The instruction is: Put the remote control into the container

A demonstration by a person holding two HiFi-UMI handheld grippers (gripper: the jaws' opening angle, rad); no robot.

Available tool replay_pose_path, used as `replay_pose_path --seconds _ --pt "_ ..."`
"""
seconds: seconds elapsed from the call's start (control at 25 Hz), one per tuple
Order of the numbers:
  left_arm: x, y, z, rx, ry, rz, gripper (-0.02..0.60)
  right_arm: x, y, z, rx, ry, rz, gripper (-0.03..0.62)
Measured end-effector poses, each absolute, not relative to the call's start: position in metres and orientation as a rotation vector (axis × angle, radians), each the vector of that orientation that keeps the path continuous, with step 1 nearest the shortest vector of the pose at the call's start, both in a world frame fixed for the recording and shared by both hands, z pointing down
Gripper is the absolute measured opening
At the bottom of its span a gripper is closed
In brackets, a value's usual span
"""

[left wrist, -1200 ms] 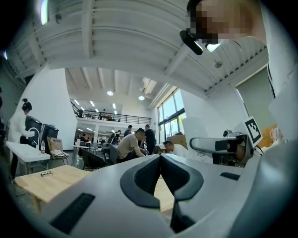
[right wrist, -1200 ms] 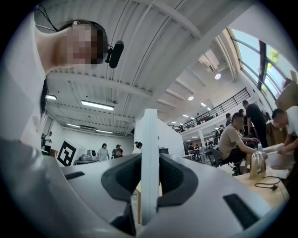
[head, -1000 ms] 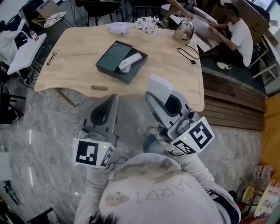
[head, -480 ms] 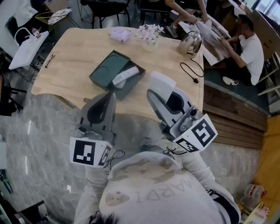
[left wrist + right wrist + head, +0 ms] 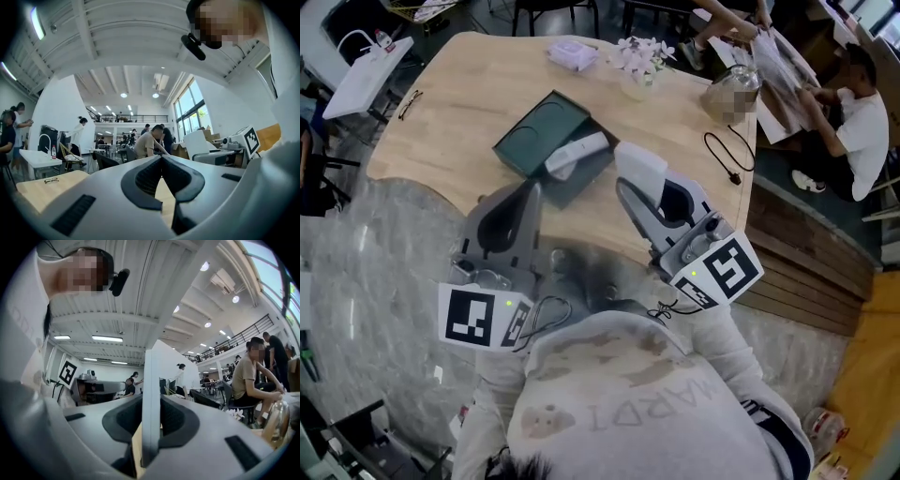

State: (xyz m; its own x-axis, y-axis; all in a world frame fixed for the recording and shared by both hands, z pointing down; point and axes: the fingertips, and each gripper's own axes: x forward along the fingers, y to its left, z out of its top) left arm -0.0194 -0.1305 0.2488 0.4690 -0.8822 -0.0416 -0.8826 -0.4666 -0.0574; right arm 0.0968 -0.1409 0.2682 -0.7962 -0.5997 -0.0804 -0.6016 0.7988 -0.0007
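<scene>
The pale grey-white slim remote control already lies inside the dark green rectangular container, slanted across its right half. The container sits open near the middle of the light wooden surface, so the placing step itself looks done. Both tools hang in front of the person's chest, short of the surface edge and well apart from the container. The left tool has its dark pads pressed together with nothing between them, as the left gripper view shows plainly. The right tool is pinching a thin white flat panel, seen edge-on between its jaws in the right gripper view and standing up above them. The panel may be a cover for the container, though nothing here settles that. If so, the next move would be to carry the right tool forward over the container and tip the panel flat and square to the rim before letting go. The remote's slant could hold one corner of the panel up, so a nudge from the empty left tool might be wanted first.
</scene>
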Motion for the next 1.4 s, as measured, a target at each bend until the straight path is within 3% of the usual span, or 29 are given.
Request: replay_pose_path --seconds 0.6,1.4 --pt "-0.077 -0.214 0.267 -2.646 1.622 -0.028 0.086 0.017 -0.245 0.398 -0.766 3.537 0.553 0.086" --pt "-0.128 -0.279 0.295 -2.694 1.658 -0.072 0.086 -0.023 -0.266 0.567 0.641 3.984 1.197 0.086"
